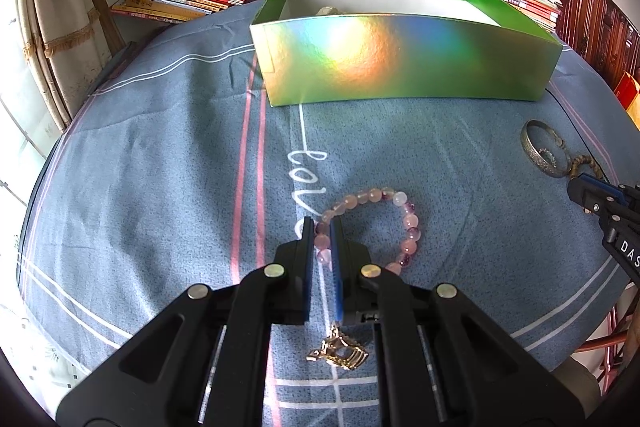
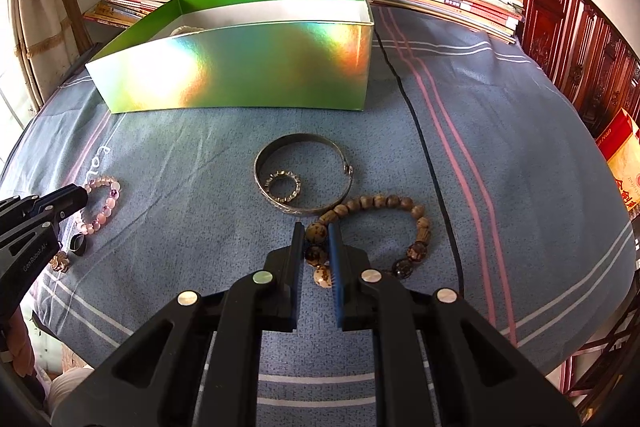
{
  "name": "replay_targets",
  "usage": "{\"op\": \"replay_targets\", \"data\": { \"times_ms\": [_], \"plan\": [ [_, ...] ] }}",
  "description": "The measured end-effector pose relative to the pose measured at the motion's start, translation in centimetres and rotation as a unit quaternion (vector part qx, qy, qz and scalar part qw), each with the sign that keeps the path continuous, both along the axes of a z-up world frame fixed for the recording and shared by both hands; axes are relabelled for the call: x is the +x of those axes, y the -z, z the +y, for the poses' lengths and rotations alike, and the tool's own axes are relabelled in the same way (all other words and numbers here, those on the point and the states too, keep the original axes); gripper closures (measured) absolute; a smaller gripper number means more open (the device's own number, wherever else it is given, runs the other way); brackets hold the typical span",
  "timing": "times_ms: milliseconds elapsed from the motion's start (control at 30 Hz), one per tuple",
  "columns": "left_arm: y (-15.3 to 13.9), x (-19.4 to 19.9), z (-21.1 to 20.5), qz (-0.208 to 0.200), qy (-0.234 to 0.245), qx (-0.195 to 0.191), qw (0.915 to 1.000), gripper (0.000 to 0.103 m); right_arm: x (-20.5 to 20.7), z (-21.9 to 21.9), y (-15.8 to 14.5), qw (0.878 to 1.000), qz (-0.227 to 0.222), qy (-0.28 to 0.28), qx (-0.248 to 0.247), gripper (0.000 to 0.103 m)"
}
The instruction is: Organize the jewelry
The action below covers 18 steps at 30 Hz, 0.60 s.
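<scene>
Two beaded bracelets [image 2: 372, 231], one bangle [image 2: 304, 175], one box [image 2: 240, 75].

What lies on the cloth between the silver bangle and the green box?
Nothing: in the right wrist view the blue cloth is bare from the silver bangle up to the green box.

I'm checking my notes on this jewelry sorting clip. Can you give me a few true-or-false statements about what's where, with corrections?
1. The left tool is closed on the pink bead bracelet. True.
2. The right tool grips the silver bangle. False: it is closed on the brown bead bracelet.
3. A small sparkly ring lies inside the bangle. True.
4. The green box has its lid on. False: it is open on top.
</scene>
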<state>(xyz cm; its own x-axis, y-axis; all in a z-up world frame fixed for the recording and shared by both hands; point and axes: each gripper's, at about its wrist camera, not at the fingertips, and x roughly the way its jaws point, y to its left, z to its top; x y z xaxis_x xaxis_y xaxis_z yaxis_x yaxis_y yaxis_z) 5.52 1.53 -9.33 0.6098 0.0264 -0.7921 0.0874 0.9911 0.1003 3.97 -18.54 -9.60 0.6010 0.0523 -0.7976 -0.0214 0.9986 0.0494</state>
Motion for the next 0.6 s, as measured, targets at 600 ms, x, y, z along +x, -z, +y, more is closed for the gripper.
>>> {"op": "replay_targets", "data": {
  "times_ms": [600],
  "plan": [
    [-1.7,-1.1,-0.5,-0.032,0.003,0.0,0.9995,0.095,-1.1,-1.2,-3.3,0.999,-0.049,0.015,0.013,0.09]
  ]
}}
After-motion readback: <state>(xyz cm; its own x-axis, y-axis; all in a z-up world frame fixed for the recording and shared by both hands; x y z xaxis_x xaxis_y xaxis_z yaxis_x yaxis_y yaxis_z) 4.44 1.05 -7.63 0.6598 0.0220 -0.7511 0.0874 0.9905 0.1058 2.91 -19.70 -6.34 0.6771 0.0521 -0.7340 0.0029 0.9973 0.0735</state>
